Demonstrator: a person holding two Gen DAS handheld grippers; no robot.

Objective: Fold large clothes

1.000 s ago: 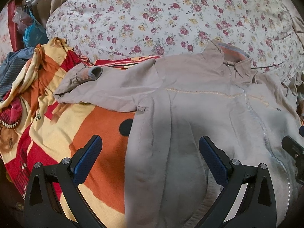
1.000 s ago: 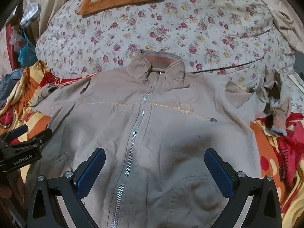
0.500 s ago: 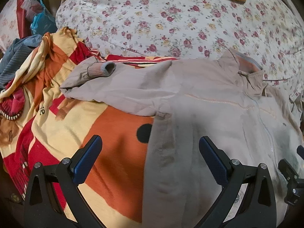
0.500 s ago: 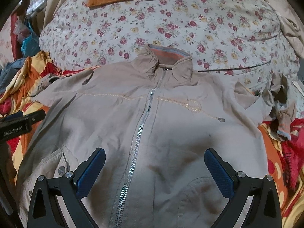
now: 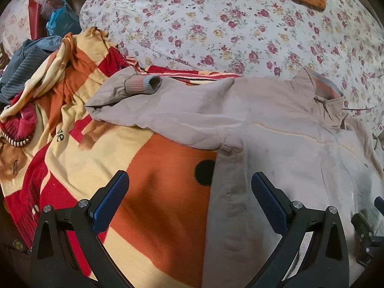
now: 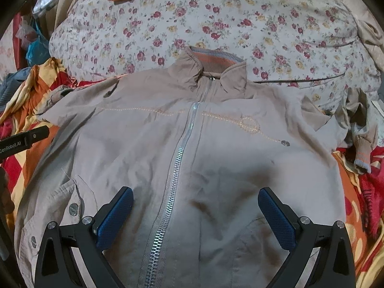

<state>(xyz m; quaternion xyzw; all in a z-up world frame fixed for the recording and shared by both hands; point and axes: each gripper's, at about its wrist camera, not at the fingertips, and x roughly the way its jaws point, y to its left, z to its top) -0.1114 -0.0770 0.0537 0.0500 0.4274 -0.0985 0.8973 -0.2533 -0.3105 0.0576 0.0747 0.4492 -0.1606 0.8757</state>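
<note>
Over the bed, both my left tool [image 5: 189,199] and right tool [image 6: 195,216] hang released; the jacket [image 6: 192,156] (slippery-looking) may bunch if I grab its sleeve [image 5: 134,88] carelessly.

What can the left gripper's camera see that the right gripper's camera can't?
Only the left wrist view shows the black dot on the orange blanket and the sleeve cuff up close, lying over the sleeve. Only the right wrist view shows the whole silver zipper, zipped up, the stitched loop on the chest and the other cuff. Both show the beige jacket lying flat, its collar, the flowered bedcover, and open, empty fingers.
</note>
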